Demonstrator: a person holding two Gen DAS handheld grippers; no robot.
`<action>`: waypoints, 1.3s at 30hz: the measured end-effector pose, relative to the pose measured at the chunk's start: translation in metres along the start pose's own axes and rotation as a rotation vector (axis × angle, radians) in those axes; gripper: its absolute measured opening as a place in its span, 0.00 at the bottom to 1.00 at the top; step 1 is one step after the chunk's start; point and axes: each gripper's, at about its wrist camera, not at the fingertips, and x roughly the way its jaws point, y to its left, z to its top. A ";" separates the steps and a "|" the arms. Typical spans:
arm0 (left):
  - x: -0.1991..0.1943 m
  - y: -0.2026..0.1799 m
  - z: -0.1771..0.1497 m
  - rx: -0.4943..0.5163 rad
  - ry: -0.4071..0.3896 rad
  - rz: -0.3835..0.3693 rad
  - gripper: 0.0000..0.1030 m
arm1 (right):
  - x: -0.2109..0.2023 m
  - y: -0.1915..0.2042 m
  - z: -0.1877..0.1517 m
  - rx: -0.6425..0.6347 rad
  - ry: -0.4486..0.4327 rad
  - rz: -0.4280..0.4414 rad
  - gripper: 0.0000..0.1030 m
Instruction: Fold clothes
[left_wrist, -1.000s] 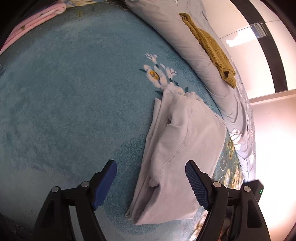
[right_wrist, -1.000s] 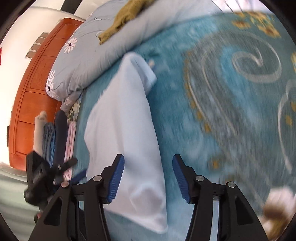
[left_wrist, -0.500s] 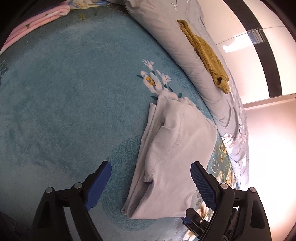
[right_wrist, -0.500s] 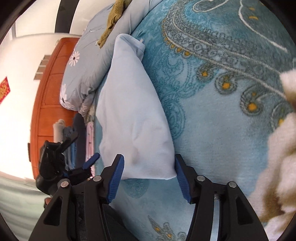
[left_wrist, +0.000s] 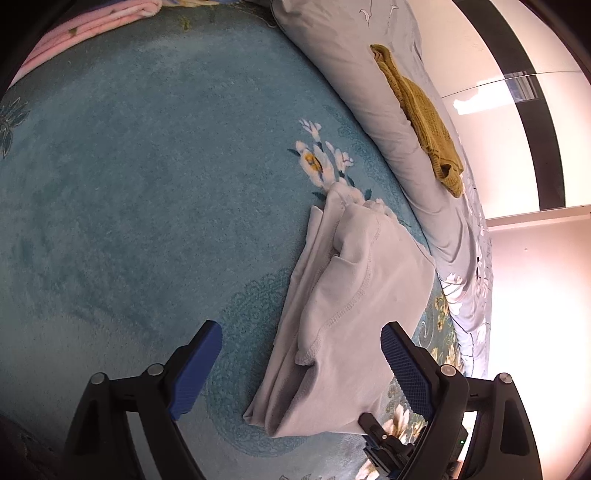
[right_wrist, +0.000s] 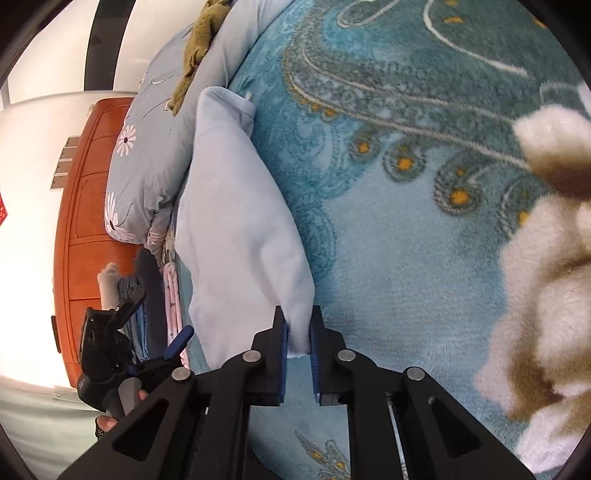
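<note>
Now the right gripper (right_wrist: 297, 341) is closing, pinching a corner of the pale folded shirt (left_wrist: 354, 317) on the blue bed blanket (left_wrist: 147, 184) (left gripper (left_wrist: 301, 363) hovers wide apart), so lifting slowly should keep the folds neat.

the right gripper (right_wrist: 298, 341) jaws, apart before, are closing on the pale garment's (right_wrist: 240, 221) corner

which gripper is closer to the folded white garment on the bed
Right. The right gripper is closing on the white garment's near corner; the left gripper hovers open above it, not touching.
</note>
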 end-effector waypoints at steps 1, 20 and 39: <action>0.000 0.000 0.000 0.001 0.001 0.001 0.87 | -0.002 0.003 0.003 -0.004 0.005 0.001 0.09; 0.037 -0.025 -0.004 0.137 0.132 0.056 0.87 | -0.056 0.000 0.153 -0.172 0.015 -0.219 0.11; 0.085 -0.040 0.018 0.064 0.128 -0.022 0.95 | -0.060 -0.038 0.084 0.062 -0.181 -0.049 0.39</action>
